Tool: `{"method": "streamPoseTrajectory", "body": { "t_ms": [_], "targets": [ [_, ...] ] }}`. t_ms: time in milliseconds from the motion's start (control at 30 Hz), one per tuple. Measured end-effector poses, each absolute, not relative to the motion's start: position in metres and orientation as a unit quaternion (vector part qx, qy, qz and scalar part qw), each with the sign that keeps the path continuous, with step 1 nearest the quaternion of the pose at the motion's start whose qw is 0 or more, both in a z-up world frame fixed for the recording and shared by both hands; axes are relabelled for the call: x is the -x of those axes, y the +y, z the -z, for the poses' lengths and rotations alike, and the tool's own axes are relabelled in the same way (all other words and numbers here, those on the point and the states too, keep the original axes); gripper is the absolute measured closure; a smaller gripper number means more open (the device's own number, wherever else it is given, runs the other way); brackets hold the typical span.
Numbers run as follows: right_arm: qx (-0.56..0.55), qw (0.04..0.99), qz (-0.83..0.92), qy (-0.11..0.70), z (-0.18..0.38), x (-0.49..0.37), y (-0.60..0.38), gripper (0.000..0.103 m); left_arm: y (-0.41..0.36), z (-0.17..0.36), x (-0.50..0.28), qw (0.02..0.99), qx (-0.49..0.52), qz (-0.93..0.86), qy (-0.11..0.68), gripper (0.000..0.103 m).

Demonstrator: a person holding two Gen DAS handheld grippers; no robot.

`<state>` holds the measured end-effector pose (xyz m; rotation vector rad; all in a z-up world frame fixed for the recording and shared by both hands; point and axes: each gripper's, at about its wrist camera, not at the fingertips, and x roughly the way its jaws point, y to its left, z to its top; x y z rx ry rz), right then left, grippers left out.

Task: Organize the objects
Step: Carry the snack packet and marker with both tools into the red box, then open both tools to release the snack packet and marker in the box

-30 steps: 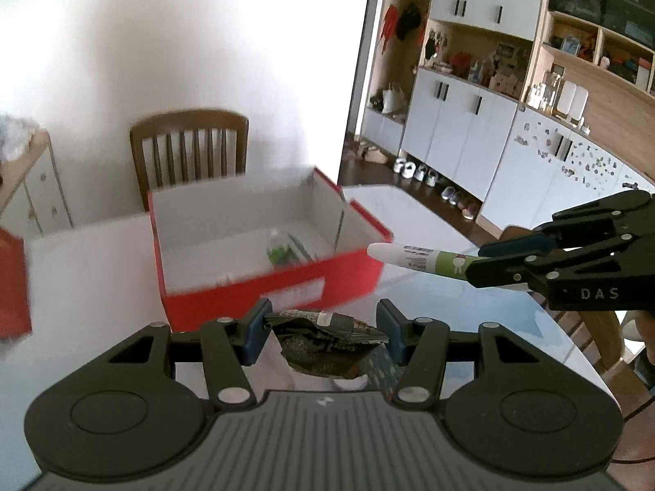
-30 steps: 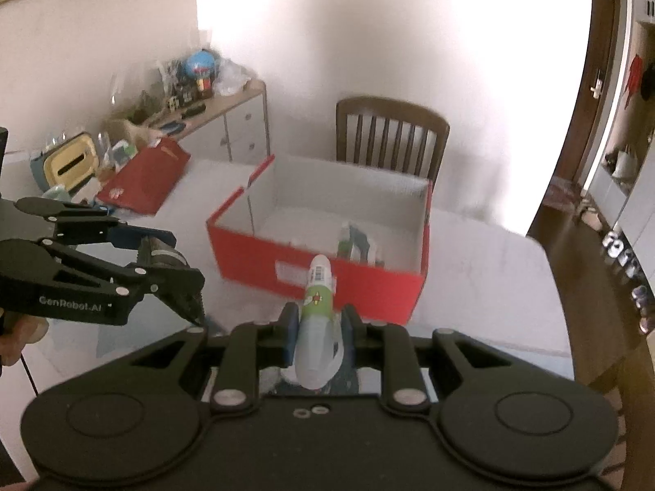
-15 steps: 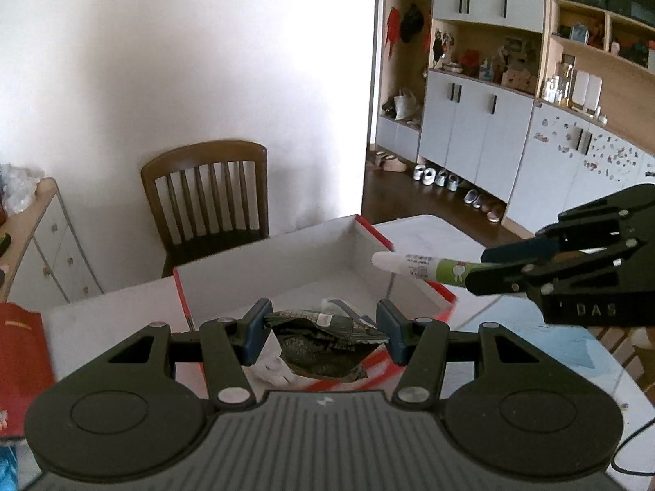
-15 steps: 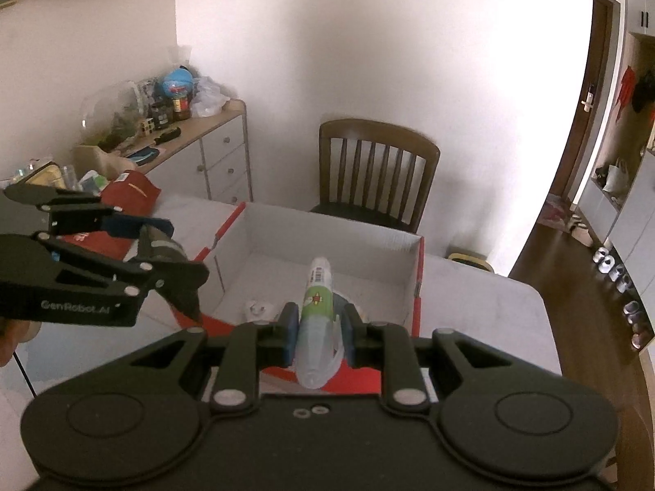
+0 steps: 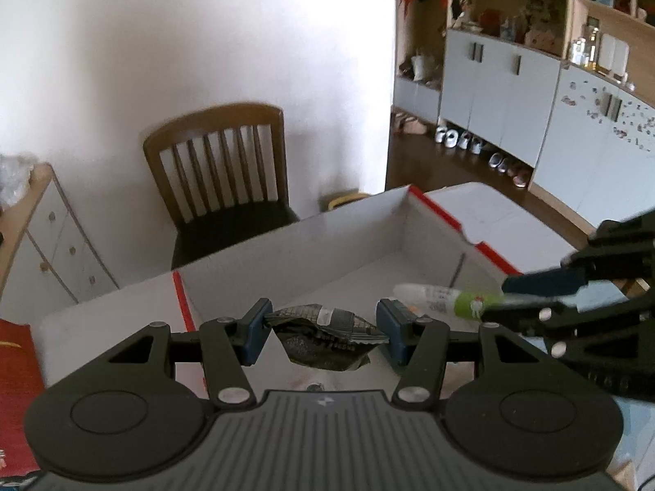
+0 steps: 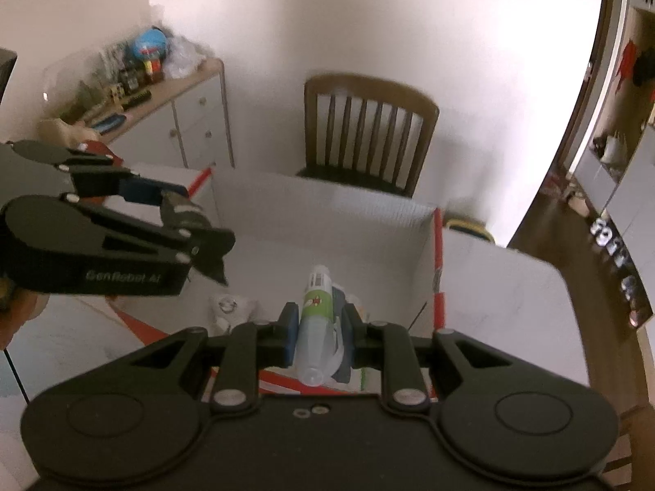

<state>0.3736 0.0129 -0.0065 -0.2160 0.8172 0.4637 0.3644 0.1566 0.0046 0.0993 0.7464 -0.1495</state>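
Mid-task: left claw (image 5: pixel 323 329) gripping crumpled packet (image 5: pixel 325 337), right claw (image 6: pixel 318 329) gripping tube (image 6: pixel 316 319), both over box (image 5: pixel 294 253) at frame ctr; drop-off pending.

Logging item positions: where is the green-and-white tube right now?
The tube is clamped in the right tool, above the red box; the left wrist view shows it right of the crumpled dark packet.

Print on the crumpled dark packet (image 5: pixel 327 337) is too small to be read. The tube (image 6: pixel 317 319) tail is overlapped by the gripper body. Box (image 5: pixel 286 253) floor items (image 6: pixel 229 307) are half hidden behind fingers and cannot be identified. The sideboard (image 6: pixel 184 114) clutter is blurred. The red bag (image 5: pixel 16 388) is cut by the left edge.
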Motion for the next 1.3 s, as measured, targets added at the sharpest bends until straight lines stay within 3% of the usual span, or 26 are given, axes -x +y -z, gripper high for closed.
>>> {"method": "streamPoseTrajectory", "body": {
  "t_ms": [900, 1167, 1300],
  "targets": [
    [0.107, 0.852, -0.214, 0.466, 0.067, -0.413, 0.021, 0.082, 0.161, 0.075, -0.438, 0.875, -0.054, 0.067, 0.476, 0.047],
    [0.101, 0.853, -0.205, 0.469, 0.066, -0.412, 0.018, 0.073, 0.163, 0.082, -0.442, 0.870, -0.043, 0.061, 0.487, 0.046],
    [0.107, 0.856, -0.209, 0.461, 0.062, -0.407, 0.016, 0.056, 0.163, 0.080, -0.440, 0.873, -0.041, 0.061, 0.482, 0.046]
  ]
}}
